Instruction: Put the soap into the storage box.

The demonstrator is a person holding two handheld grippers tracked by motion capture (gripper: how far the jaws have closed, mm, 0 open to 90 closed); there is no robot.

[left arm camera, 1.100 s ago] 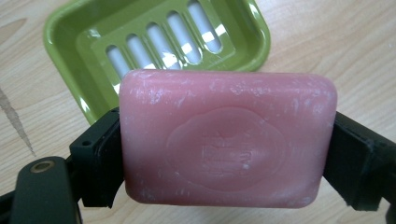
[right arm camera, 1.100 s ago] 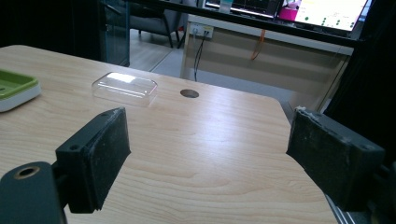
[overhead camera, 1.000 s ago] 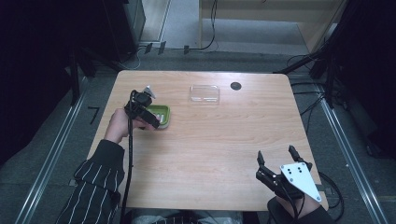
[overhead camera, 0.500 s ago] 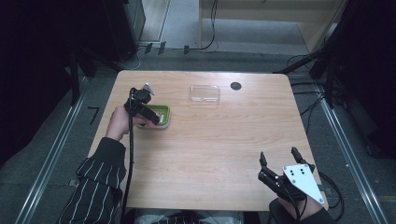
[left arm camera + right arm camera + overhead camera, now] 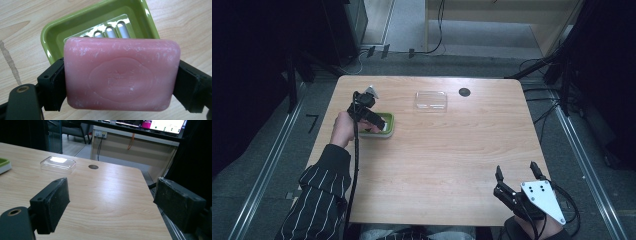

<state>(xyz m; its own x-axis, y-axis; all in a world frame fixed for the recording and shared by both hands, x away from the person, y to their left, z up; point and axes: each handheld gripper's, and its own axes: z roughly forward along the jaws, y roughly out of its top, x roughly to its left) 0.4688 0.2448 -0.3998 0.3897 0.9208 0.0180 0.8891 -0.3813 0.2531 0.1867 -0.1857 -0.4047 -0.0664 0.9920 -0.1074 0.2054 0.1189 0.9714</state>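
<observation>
At table's left side, high view: left gripper (image 5: pixel 374 120) sits over a green soap dish (image 5: pixel 387 131), held by a hand (image 5: pixel 343 129) coming out of a striped sleeve (image 5: pixel 319 195). Black cable (image 5: pixel 355 165) trails from it toward the table's near edge.

Left gripper view: pink soap bar (image 5: pixel 122 73) clamped between the two black jaws, one pad on each short end. Bar is rounded-rectangular, with an oval embossed stamp on its face; lettering too faint to read. White scuffs along its edges. Green soap dish (image 5: pixel 75 27) lies just behind and below the bar, its slotted white insert (image 5: pixel 110 26) partly visible. Cannot tell whether the bar touches the dish.

Right gripper (image 5: pixel 516 181) at the near right corner of the wooden table (image 5: pixel 452 165), grey three-cornered plate (image 5: pixel 542 199) on top. Right gripper view: jaws spread wide, nothing between them, only bare tabletop (image 5: pixel 105 192).

Clear plastic lid (image 5: pixel 431 100) rests flat near the far edge, centre; a small round dark hole (image 5: pixel 464 92) in the table just beside it to the right. Both well apart from either gripper.
</observation>
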